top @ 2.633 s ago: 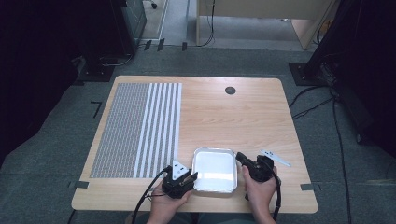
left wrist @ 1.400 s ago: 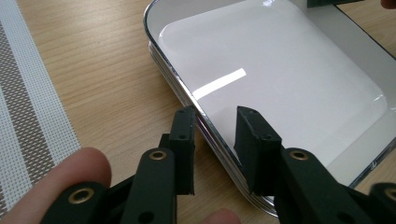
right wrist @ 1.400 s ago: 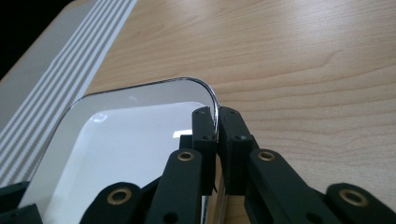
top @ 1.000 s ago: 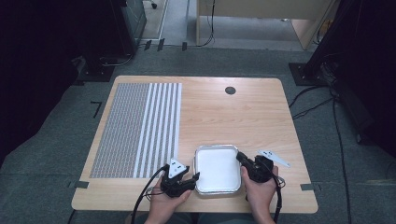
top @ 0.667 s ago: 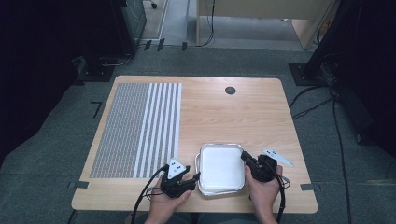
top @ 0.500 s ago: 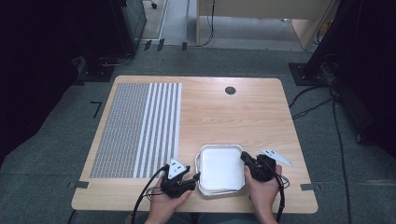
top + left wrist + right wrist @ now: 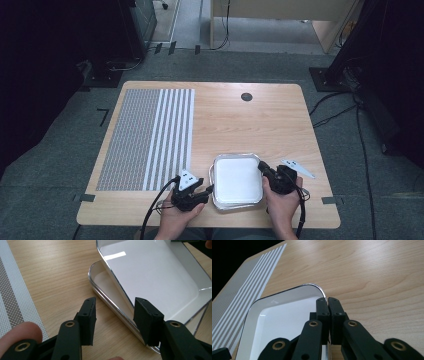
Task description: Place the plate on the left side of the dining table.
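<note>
Right gripper (image 7: 327,302) pinches the unlabelled white tray (image 7: 287,312) — rim only.

Looks like a lab or test room set up for recording. At the centre, a plain wooden table (image 7: 240,120) with a round cable grommet (image 7: 246,96) near its 12 o'clock edge and a striped woven mat (image 7: 147,137) toward 9 o'clock. Underfoot, grey carpet tiles (image 7: 65,170) marked with strips of dark tape (image 7: 104,116) around 9 o'clock and beside the near corners. At 3 o'clock, loose black cables (image 7: 345,112) trailing over the floor from dark equipment stands (image 7: 350,60). At 12 o'clock, the legs of a pale wooden desk (image 7: 280,15) with wires hanging. At 10 o'clock, a dark cabinet (image 7: 137,20).
</note>
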`<control>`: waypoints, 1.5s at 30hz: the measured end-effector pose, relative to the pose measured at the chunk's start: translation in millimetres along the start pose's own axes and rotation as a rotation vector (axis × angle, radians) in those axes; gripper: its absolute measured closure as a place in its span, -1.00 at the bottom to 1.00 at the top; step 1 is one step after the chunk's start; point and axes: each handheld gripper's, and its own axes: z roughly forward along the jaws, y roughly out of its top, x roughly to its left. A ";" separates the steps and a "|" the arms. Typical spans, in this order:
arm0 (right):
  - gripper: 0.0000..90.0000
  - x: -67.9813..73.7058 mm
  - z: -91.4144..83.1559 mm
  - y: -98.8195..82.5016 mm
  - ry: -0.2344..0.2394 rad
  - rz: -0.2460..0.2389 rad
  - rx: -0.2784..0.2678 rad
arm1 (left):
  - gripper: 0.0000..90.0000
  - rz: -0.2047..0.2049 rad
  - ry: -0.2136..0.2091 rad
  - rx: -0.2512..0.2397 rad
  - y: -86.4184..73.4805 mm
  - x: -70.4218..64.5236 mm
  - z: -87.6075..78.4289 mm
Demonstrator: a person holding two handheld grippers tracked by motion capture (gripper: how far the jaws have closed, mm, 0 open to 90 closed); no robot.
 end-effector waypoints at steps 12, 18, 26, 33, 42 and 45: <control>0.98 -1.5 0.0 1.5 -0.034 -0.013 0.028 | 0.26 0.025 -0.031 -0.018 0.0 -11.9 -1.7; 1.00 0.8 2.2 -1.1 -0.058 -0.027 0.026 | 0.40 0.021 -0.050 -0.013 1.1 -15.6 0.4; 1.00 -1.7 4.8 -6.0 -0.085 0.005 0.032 | 0.45 -0.008 -0.098 0.048 0.5 -23.6 8.6; 0.98 -0.5 4.6 -7.0 -0.080 -0.004 0.029 | 0.47 -0.075 -0.118 0.088 3.6 -24.3 10.6; 1.00 -9.2 -3.3 -2.2 -0.073 0.049 -0.002 | 0.38 -0.076 -0.133 0.092 3.7 -25.0 10.5; 0.99 -10.9 -4.7 -1.1 -0.066 0.049 -0.004 | 0.38 -0.082 -0.144 0.110 3.4 -26.8 12.7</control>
